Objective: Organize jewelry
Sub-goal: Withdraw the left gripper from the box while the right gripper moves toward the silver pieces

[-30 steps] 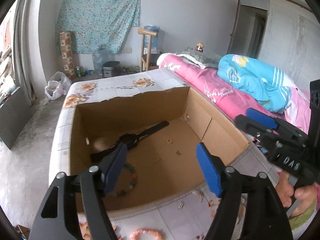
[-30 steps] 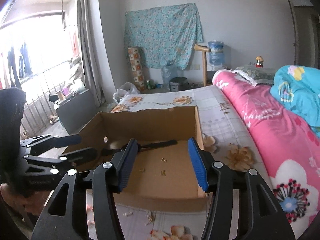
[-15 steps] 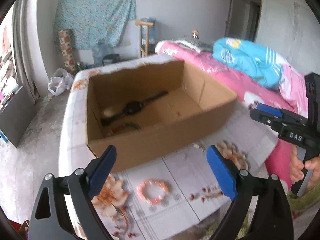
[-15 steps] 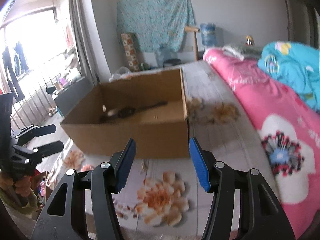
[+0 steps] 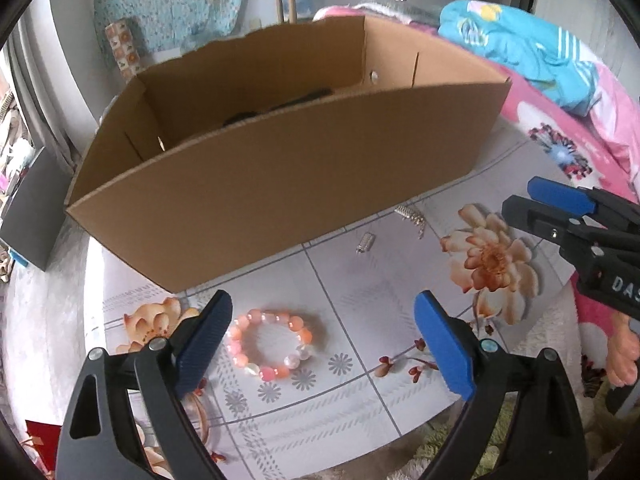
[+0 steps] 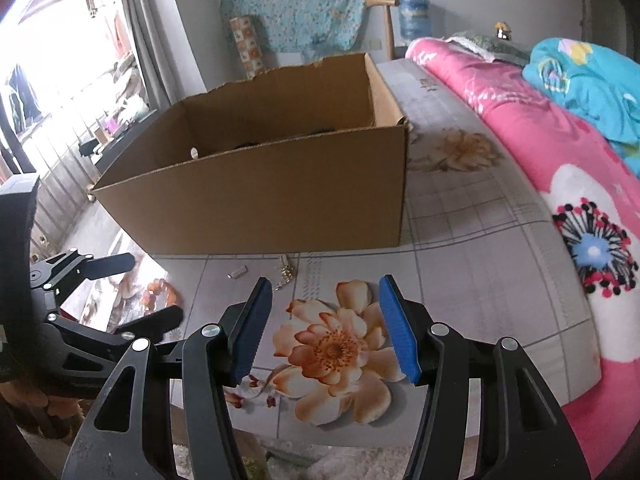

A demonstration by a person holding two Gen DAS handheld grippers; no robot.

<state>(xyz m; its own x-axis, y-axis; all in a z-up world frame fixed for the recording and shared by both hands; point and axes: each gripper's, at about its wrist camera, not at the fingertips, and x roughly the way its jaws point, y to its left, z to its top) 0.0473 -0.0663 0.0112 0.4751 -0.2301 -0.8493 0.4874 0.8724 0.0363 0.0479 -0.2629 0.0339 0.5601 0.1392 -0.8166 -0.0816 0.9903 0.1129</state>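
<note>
A bracelet of pink and orange beads [image 5: 296, 323] lies on the flowered cloth in front of an open cardboard box [image 5: 280, 184]. My left gripper [image 5: 323, 298] hangs just above it, open wide, its left pad close beside the beads and the pads not touching them. In the right wrist view the bracelet [image 6: 160, 292] shows between the left gripper's fingers [image 6: 108, 262]. My right gripper [image 6: 325, 282] is open over a printed flower, holding nothing. Small silver pieces [image 6: 286, 274] lie by the box [image 6: 260, 208] wall. A dark strap [image 5: 316, 94] peeks over the rim.
A pink quilt [image 6: 560, 152] and a blue blanket [image 6: 580, 76] lie to the right. The cloth's near edge [image 6: 360, 436] runs just below the grippers. A hand [image 5: 624, 356] holds the right gripper [image 5: 552, 208] at the right.
Both grippers drew back from over the box and sank toward the cloth in front of it. The left jaws widened, and the bead bracelet now lies between them.
</note>
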